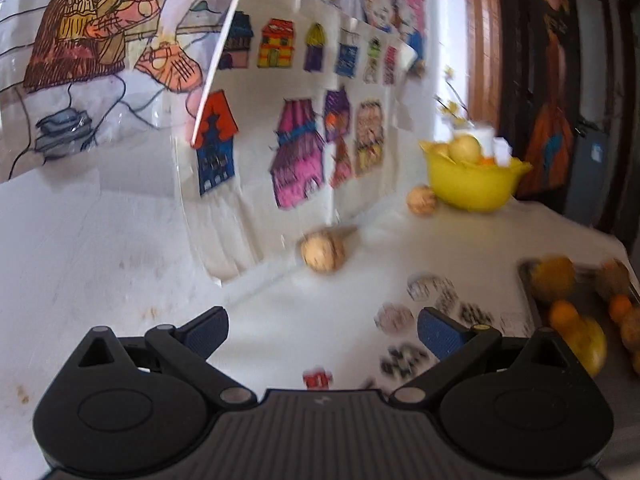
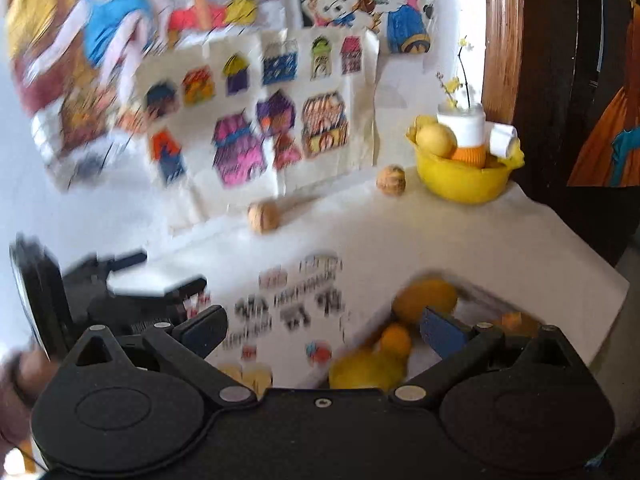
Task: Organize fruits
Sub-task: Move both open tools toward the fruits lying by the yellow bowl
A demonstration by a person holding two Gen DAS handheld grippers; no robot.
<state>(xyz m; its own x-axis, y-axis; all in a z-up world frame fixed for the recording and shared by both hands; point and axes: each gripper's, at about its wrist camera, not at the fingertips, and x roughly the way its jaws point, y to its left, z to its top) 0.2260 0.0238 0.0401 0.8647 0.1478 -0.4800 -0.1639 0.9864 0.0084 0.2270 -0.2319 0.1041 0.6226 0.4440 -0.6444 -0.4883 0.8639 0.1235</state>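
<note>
A yellow bowl (image 1: 474, 182) with a pale yellow fruit (image 1: 464, 148) stands at the table's far right; it also shows in the right wrist view (image 2: 460, 180). Two walnuts lie on the white table: one (image 1: 323, 255) near the drawings, one (image 1: 421, 199) beside the bowl. A tray (image 1: 532, 292) at the right holds several orange and yellow fruits (image 1: 554, 278); in the right wrist view these fruits (image 2: 426, 300) lie just ahead of my right gripper (image 2: 324, 330). My left gripper (image 1: 322, 334) is open and empty above the table. My right gripper is open and empty.
Coloured children's drawings (image 1: 296, 120) hang on the wall behind the table. A white and orange jar (image 2: 466, 136) with twigs stands in the bowl. A printed sheet (image 2: 296, 300) lies on the table. The left gripper's body (image 2: 100, 296) shows at the left of the right wrist view.
</note>
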